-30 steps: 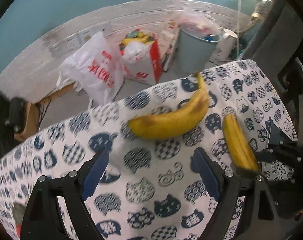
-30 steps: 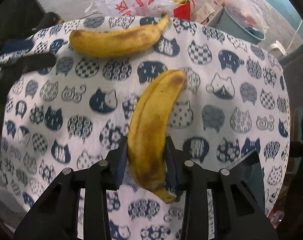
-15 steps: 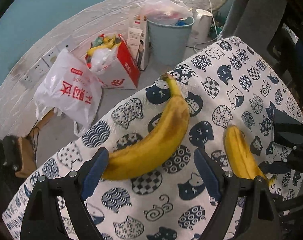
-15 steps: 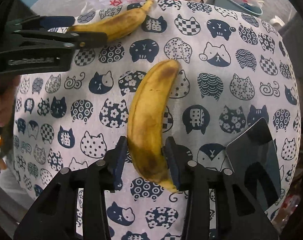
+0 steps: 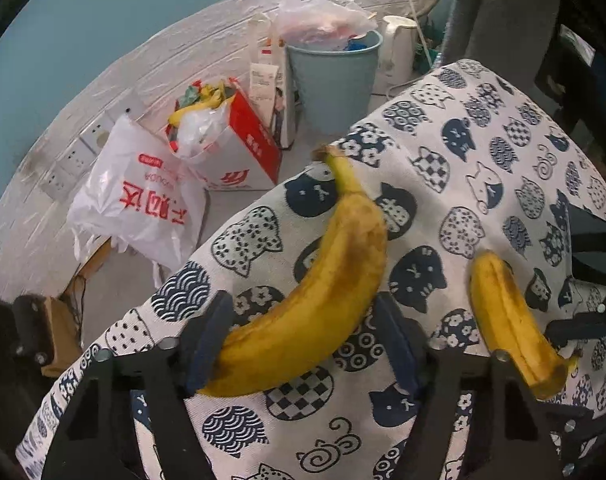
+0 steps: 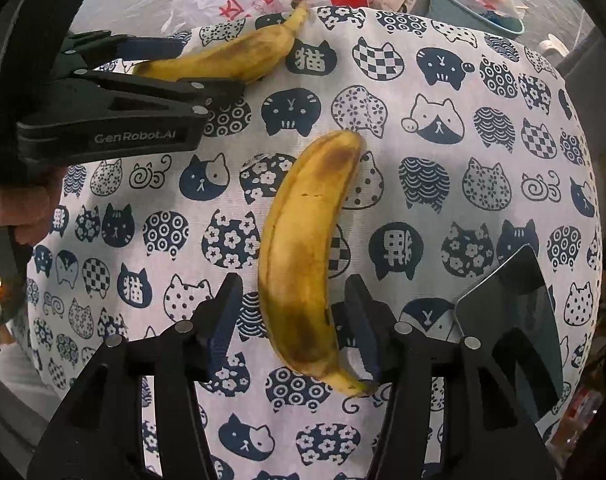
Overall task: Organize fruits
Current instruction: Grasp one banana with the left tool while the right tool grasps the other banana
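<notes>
Two ripe bananas lie on a table with a cat-print cloth (image 6: pixel 443 92). The far banana (image 5: pixel 327 292) lies near the table's far edge, and its blunt end sits between the open fingers of my left gripper (image 5: pixel 303 344); it also shows in the right wrist view (image 6: pixel 227 60). The near banana (image 6: pixel 307 252) lies on the cloth between the fingers of my right gripper (image 6: pixel 291 320), which stand open with a gap on each side. It also shows in the left wrist view (image 5: pixel 511 320).
A dark tablet-like slab (image 6: pixel 515 320) lies on the cloth at the right. Beyond the far edge, on the floor, stand a blue bin (image 5: pixel 335 68), a red and white box (image 5: pixel 239 148) and a white plastic bag (image 5: pixel 143 204).
My left gripper moved forward until its open fingers straddle the far banana's end. My right gripper opened and let go of the near banana, which now lies on the cloth.
</notes>
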{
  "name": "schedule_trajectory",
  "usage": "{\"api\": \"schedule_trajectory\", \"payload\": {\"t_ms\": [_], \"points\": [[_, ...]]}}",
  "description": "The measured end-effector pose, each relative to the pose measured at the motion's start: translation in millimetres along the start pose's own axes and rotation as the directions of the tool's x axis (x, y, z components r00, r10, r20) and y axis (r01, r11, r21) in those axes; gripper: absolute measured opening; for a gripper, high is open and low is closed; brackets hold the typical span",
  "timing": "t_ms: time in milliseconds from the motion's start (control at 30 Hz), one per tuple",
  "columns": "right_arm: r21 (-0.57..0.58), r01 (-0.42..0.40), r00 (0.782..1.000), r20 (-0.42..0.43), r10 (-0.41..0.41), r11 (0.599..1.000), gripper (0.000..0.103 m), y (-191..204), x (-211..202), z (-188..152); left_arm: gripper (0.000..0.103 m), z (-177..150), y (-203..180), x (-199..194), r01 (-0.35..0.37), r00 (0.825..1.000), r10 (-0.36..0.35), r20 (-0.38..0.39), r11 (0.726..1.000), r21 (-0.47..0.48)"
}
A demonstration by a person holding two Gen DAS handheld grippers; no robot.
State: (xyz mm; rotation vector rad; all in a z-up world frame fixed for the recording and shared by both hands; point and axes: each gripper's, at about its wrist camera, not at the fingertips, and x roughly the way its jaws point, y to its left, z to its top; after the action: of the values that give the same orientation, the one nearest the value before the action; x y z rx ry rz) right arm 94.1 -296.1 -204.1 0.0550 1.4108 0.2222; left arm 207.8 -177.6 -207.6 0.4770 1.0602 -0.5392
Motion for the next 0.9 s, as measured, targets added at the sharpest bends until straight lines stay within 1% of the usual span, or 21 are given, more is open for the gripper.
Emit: {"api": "schedule_trajectory", "payload": {"t_ms": [33,100,200,300,433,467,533,733,833,900], "points": [[0.003,0.001,1.0,-0.001,-0.001,1.0,0.053,0,1,0,0.058,0,-1,-1,0.007,1.0,-0.007,0.004,1.0,0.002],[0.007,0.005,1.0,0.001,-0.005,1.0,0.053,1,4,-2,0.044,0,-6,-4,-0.003,1.0,0.002,0.016,1.0,0.018],[0.014,0.004,1.0,0.007,-0.005,1.0,0.053,-1,4,0,0.038,-1,-7,-8,-0.008,1.0,0.008,0.019,1.0,0.016],[0.014,0.002,1.0,0.011,-0.002,1.0,0.053,-6,6,1,0.036,-7,-4,-13,0.018,1.0,-0.018,0.01,1.0,-0.013],[-0.007,0.004,1.0,0.006,-0.004,1.0,0.054,-3,16,-1,0.035,-22,-3,-21,0.024,1.0,-0.024,0.003,0.999,-0.04],[-0.023,0.014,1.0,0.016,-0.013,1.0,0.05,-1,17,-1,0.035,-29,-3,-25,0.028,1.0,-0.028,0.0,0.998,-0.057],[-0.051,0.021,0.999,0.025,-0.02,0.998,0.036,4,18,-2,0.035,-38,-2,-30,0.034,0.999,-0.034,-0.004,0.996,-0.088],[-0.068,0.038,0.999,0.036,-0.035,0.997,0.035,17,20,-3,0.035,-72,0,-53,0.033,0.999,-0.036,-0.012,0.983,-0.178],[-0.078,0.026,0.998,0.054,-0.021,0.997,0.035,27,15,-3,0.035,-88,1,-64,0.024,0.999,-0.028,-0.019,0.977,-0.212],[-0.081,0.001,0.998,0.063,0.004,0.997,0.035,34,10,-2,0.035,-98,1,-70,0.019,0.999,-0.025,-0.024,0.972,-0.235]]}}
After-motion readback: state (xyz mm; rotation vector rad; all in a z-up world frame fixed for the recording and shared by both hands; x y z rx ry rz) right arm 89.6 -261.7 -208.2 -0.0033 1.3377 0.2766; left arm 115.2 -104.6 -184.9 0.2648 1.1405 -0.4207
